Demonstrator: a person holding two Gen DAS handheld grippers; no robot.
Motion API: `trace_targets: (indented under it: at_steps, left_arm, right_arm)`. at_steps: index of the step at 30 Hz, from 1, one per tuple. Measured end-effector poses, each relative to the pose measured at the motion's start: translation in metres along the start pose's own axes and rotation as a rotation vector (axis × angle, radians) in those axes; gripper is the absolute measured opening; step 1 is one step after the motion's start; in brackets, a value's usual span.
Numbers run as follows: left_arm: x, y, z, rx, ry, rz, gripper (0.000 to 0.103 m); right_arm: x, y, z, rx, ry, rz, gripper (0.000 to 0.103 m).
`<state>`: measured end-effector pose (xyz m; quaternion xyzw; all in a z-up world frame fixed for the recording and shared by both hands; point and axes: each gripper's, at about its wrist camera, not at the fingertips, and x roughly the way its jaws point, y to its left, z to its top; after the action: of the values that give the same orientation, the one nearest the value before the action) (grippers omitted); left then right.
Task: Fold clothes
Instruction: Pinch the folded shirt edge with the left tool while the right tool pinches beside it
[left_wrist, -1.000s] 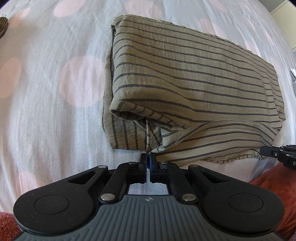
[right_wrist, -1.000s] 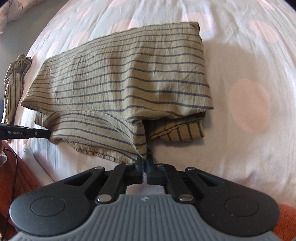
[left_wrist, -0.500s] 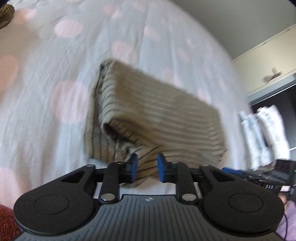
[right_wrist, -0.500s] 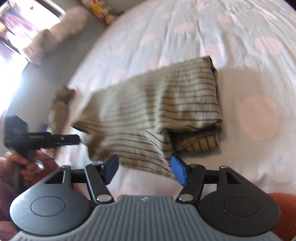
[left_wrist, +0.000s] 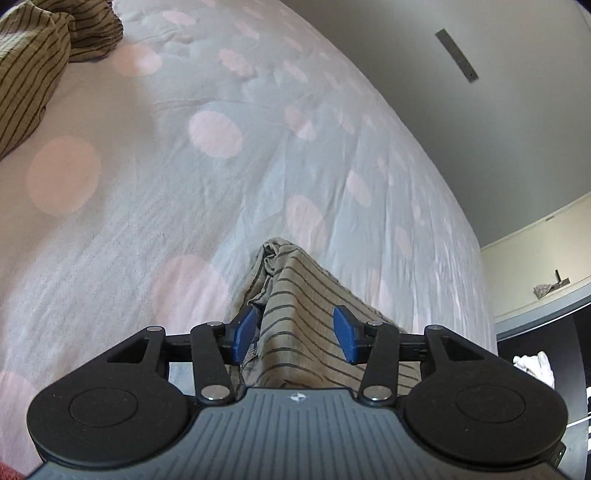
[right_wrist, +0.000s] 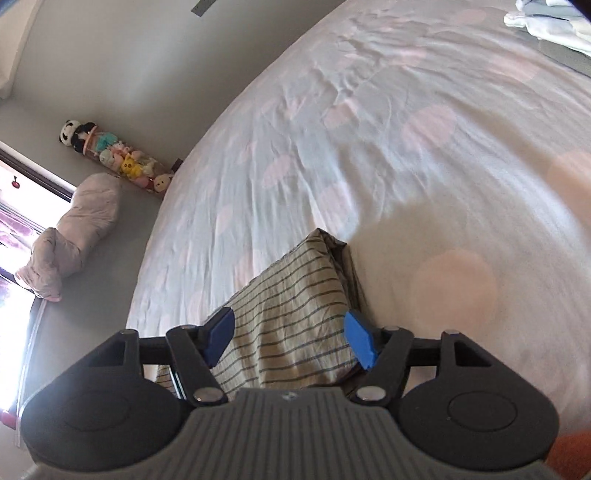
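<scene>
On the pink-dotted bedsheet (left_wrist: 258, 155), a folded striped garment (left_wrist: 306, 325) lies near; left gripper (left_wrist: 295, 334) and right gripper (right_wrist: 290, 338) jaws are opening, pads clear of the cloth, grey walls (left_wrist: 461, 122) beyond.

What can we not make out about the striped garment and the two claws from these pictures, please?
- Folded striped garment: near edge hidden behind the left claw body, left wrist view.
- Same garment: near edge hidden behind the right claw, right wrist view.
- Second striped cloth: cut off by the frame edge.

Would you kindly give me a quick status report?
Left gripper and right gripper opening, pads clear. Folded striped garment lies on bed. Nothing in the way.
</scene>
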<state>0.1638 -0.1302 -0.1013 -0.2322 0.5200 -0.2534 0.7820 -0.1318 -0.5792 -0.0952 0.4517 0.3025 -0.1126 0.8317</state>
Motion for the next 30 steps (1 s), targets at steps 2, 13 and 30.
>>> trace_targets:
  at_steps: [2,13,30]
  left_arm:
    - [0.013,0.001,0.003,0.023,0.043,0.025,0.046]
    - [0.05,0.03,0.002,-0.058,0.182,0.075,0.047]
    - [0.068,0.018,-0.014,0.029,0.213,0.104,0.018]
  right_arm:
    - [0.009,0.004,0.001,-0.056,0.031,-0.029,0.073]
    - [0.053,-0.017,0.016,-0.043,0.144,-0.163,0.071]
    - [0.075,-0.01,0.005,-0.104,0.27,-0.101,0.026]
